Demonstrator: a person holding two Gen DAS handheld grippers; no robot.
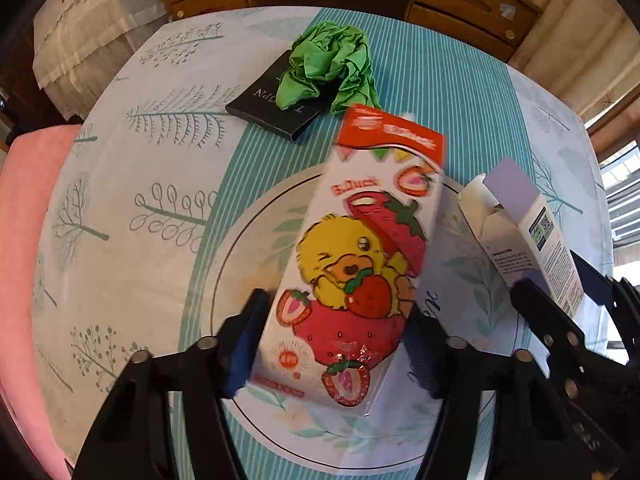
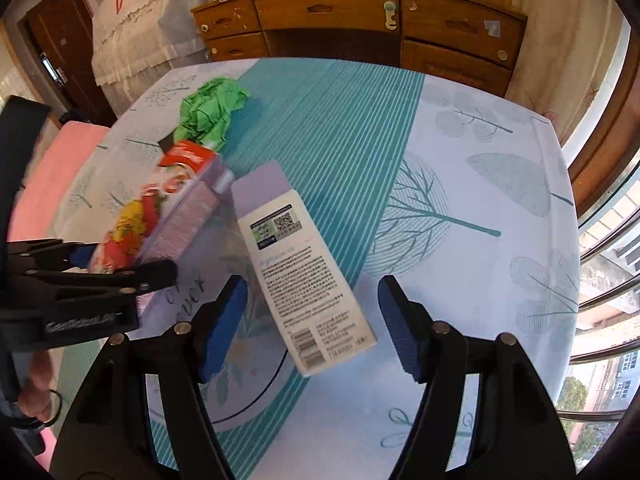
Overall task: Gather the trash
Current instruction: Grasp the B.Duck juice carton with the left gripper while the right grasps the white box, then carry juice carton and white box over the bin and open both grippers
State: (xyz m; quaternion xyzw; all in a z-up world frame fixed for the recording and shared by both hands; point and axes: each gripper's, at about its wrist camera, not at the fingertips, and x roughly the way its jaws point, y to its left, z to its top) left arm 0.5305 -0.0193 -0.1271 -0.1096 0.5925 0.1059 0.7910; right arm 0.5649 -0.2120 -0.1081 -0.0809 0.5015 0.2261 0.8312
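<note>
My left gripper [image 1: 336, 328] is shut on a strawberry-duck carton [image 1: 360, 256] and holds it above a white plate [image 1: 240, 248]. The carton also shows at the left of the right wrist view [image 2: 160, 216]. My right gripper [image 2: 312, 320] is open around a white and lilac box [image 2: 304, 272] that hangs tilted between the pads without touching them, over the plate's edge [image 2: 264, 396]. That box shows at the right of the left wrist view [image 1: 528, 236]. A crumpled green paper [image 1: 332, 64] lies on a black booklet [image 1: 272, 112] further back.
The table wears a white and teal leaf-print cloth [image 2: 460, 184]. A wooden desk with drawers [image 2: 360, 28] stands behind it. A pink seat [image 1: 28, 216] is at the left edge. Windows are at the right.
</note>
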